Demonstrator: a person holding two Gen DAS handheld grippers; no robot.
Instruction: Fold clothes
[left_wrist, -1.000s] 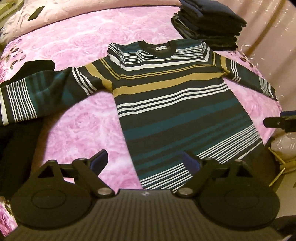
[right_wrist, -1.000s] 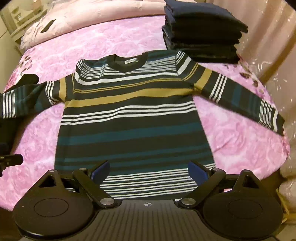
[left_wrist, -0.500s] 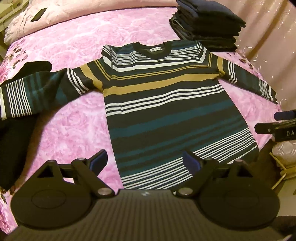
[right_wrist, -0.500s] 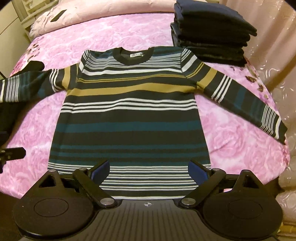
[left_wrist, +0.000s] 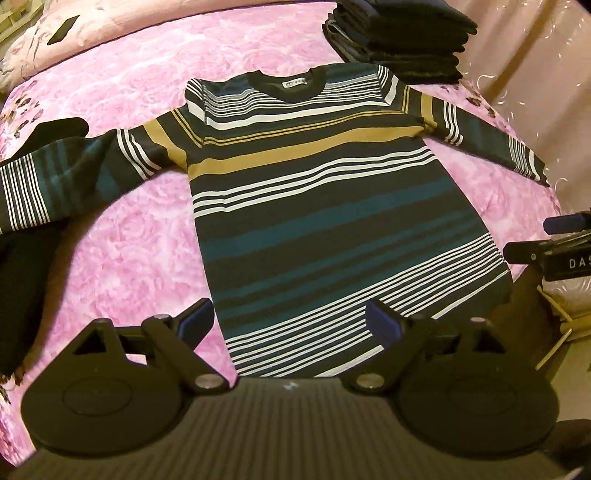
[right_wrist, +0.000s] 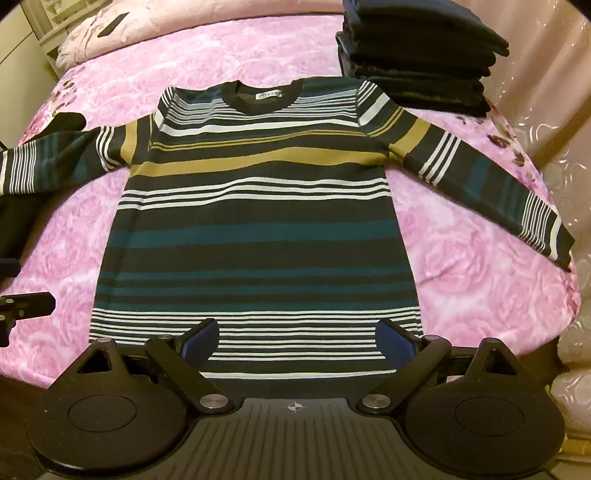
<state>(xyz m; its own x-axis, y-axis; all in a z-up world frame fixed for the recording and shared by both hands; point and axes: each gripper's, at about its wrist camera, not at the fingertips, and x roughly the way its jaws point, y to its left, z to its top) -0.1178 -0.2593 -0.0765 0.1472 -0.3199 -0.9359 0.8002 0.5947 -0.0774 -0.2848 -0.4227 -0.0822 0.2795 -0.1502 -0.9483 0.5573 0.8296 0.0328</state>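
A striped sweater (left_wrist: 332, 206) (right_wrist: 255, 236) in black, teal, white and mustard lies flat on the pink bed, face up, collar at the far side and both sleeves spread outward. My left gripper (left_wrist: 290, 319) hovers open over the sweater's lower left hem, nothing between its blue pads. My right gripper (right_wrist: 297, 338) stands open above the middle of the hem, also with nothing in it. The right gripper's tip shows at the right edge of the left wrist view (left_wrist: 565, 243), and the left gripper's tip at the left edge of the right wrist view (right_wrist: 26, 306).
A stack of folded dark clothes (right_wrist: 421, 59) (left_wrist: 399, 37) sits at the far right of the pink floral bedspread (right_wrist: 240, 51). A loose dark garment (left_wrist: 26, 266) lies at the left under the sleeve's cuff. A dark flat object (right_wrist: 112, 24) rests on the pale quilt. A curtain hangs on the right.
The left gripper has shifted right, so the sweater's hem now lies between its fingers. The right gripper's view has drawn slightly closer over the hem. Both stay open.
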